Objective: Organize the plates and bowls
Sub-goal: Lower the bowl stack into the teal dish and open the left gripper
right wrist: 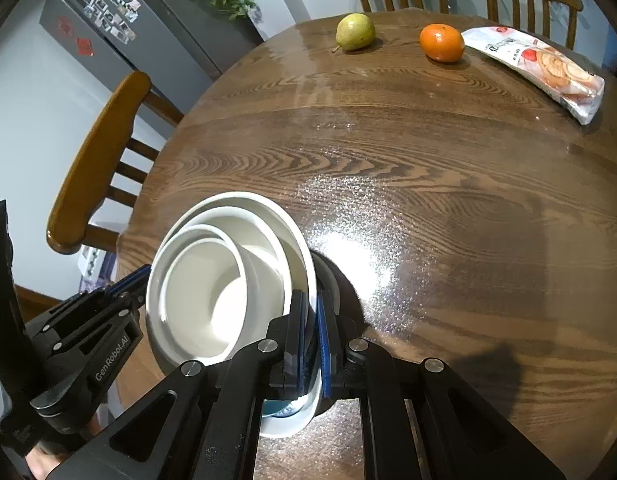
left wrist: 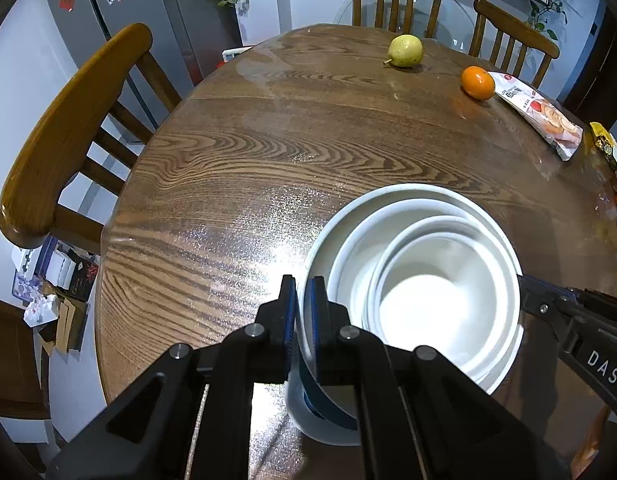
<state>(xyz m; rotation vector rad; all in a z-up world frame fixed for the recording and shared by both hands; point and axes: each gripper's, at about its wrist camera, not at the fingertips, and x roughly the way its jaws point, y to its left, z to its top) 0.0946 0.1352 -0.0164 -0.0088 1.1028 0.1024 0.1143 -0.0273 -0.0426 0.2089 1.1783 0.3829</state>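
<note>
Glossy white bowls [left wrist: 428, 280], glossy wooden table [left wrist: 248, 160]

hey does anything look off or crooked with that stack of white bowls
Yes. In the stack of white bowls the inner bowls sit off-centre, crowded toward one side of the largest, not nested evenly. Left tongs and right tongs clamp opposite rims. Nothing spilled.

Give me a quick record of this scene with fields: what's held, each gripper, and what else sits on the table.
held: stack of nested white bowls, gripped from opposite sides of the outer rim
left gripper: shut on the stack's left rim
right gripper: shut on the stack's right rim
table: round, wooden, glossy
far side: pear, orange, snack packet
</note>
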